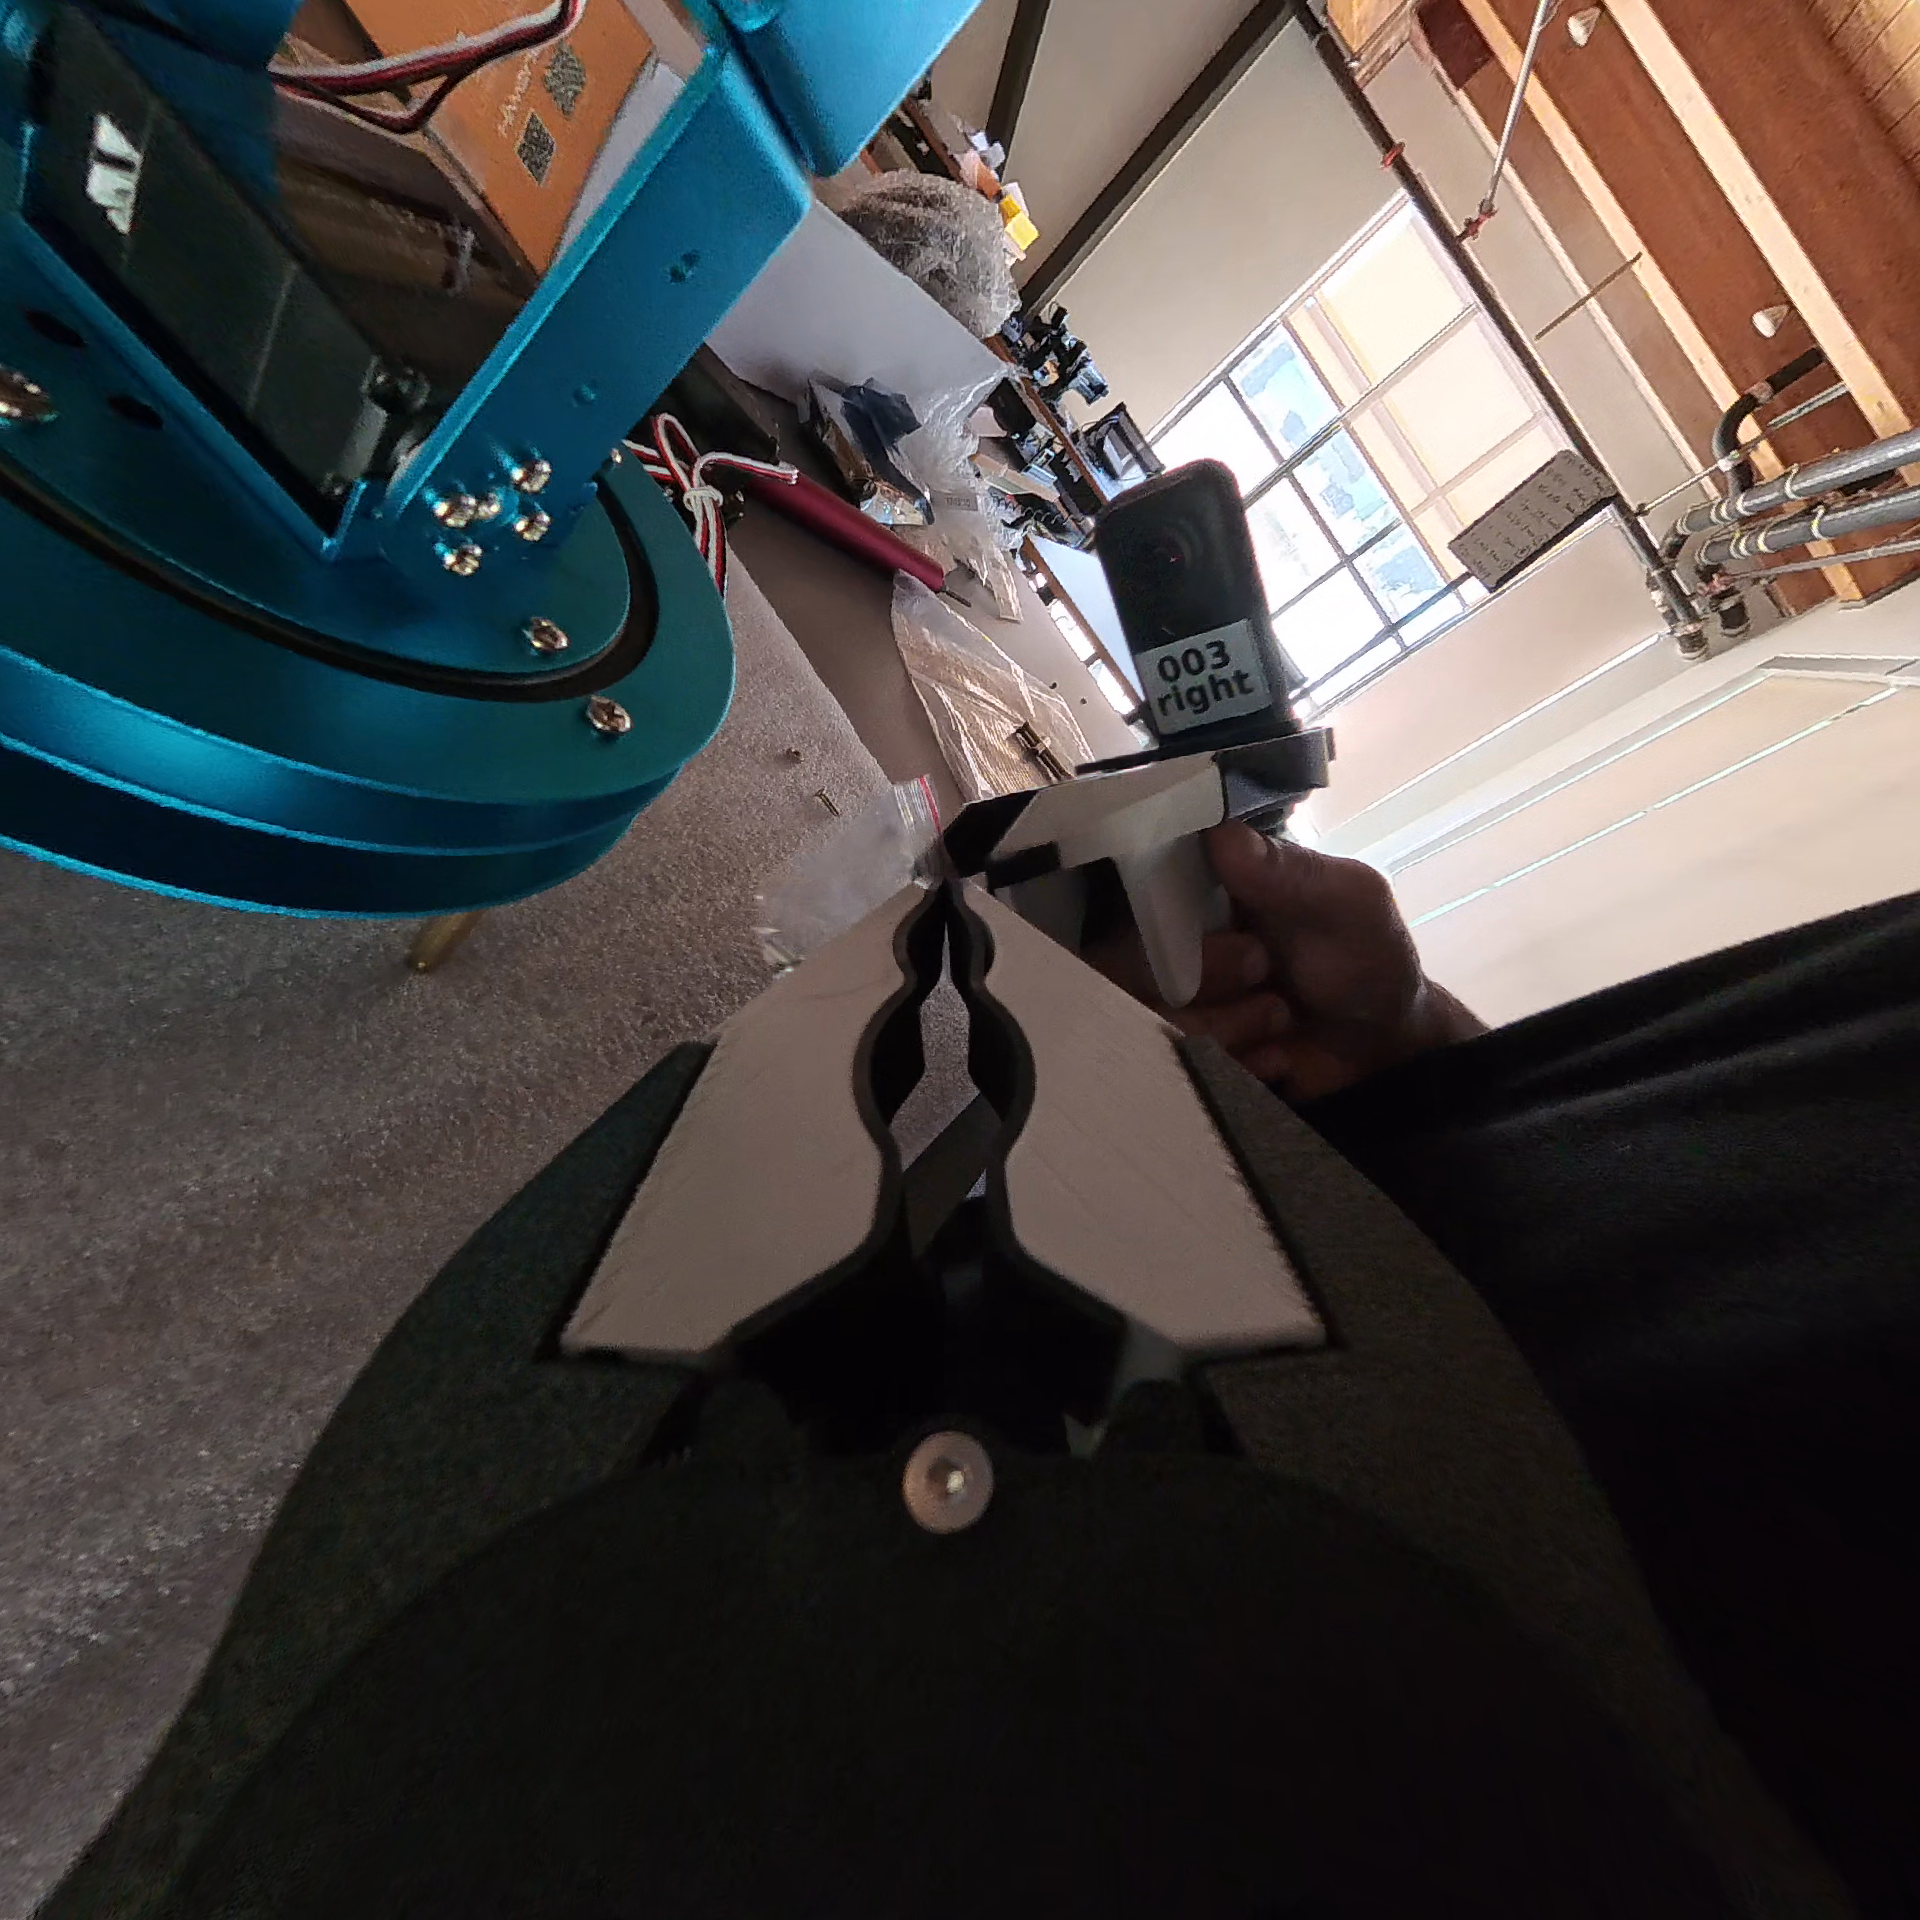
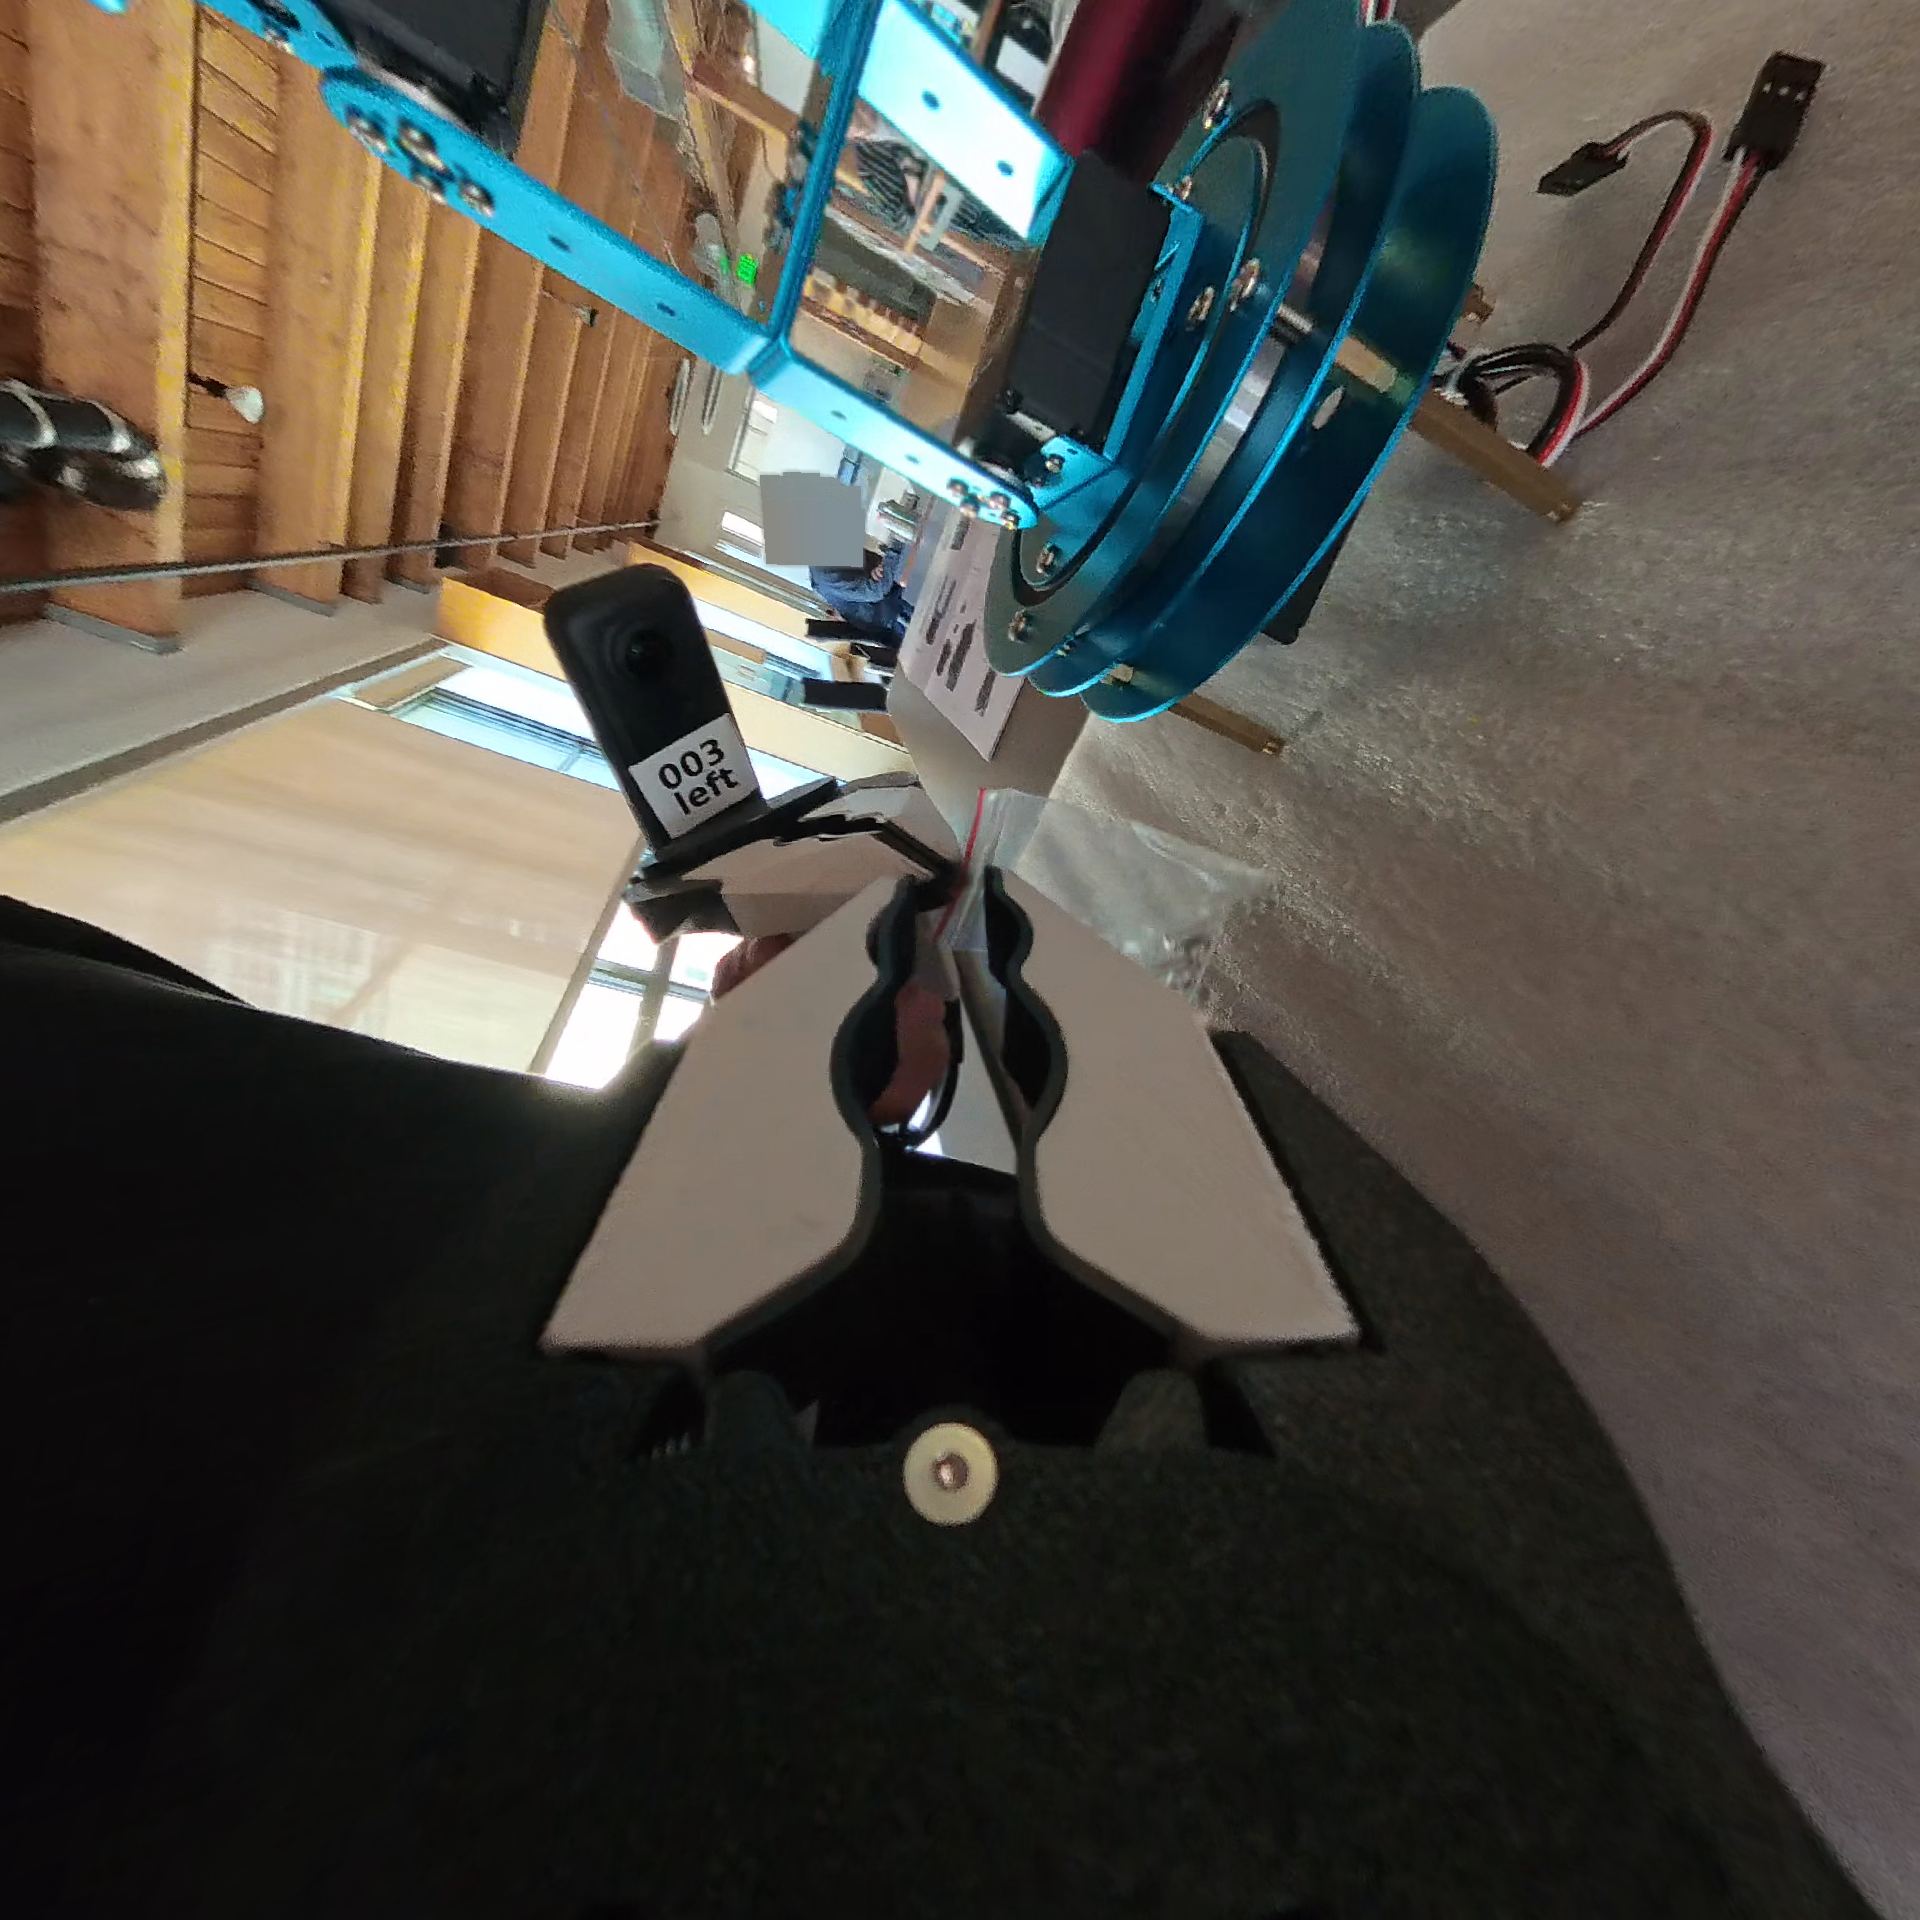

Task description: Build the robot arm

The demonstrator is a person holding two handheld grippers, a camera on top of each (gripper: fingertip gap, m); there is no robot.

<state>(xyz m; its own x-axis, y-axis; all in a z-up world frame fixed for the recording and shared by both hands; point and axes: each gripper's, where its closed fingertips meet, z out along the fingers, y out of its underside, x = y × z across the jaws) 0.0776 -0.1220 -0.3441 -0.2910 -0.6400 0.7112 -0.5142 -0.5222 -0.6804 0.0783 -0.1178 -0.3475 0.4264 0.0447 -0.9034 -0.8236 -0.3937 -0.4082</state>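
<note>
A small clear zip bag [image 2: 1132, 883] with a red strip, holding small screws, lies on the grey mat. It also shows in the left wrist view [image 1: 883, 842]. My right gripper [image 2: 951, 899] is shut on the bag's top edge, the red strip between its tips. My left gripper [image 1: 951, 894] is shut on the same edge from the opposite side. The two grippers meet tip to tip. The right gripper [image 1: 971, 836], held by a hand [image 1: 1309, 966], shows in the left wrist view. The left gripper [image 2: 930, 852] shows in the right wrist view.
A blue metal robot-arm base [image 1: 364, 675] [image 2: 1247, 416] on brass standoffs [image 2: 1496, 468] stands close beside the bag on the grey mat [image 2: 1558, 935]. Servo cables [image 2: 1662, 260], a red cylinder [image 1: 831, 520], loose screws [image 1: 826, 800] and a printed sheet [image 2: 956, 644] lie around. A person sits far behind. Less than 4 cm separates the two grippers' tips.
</note>
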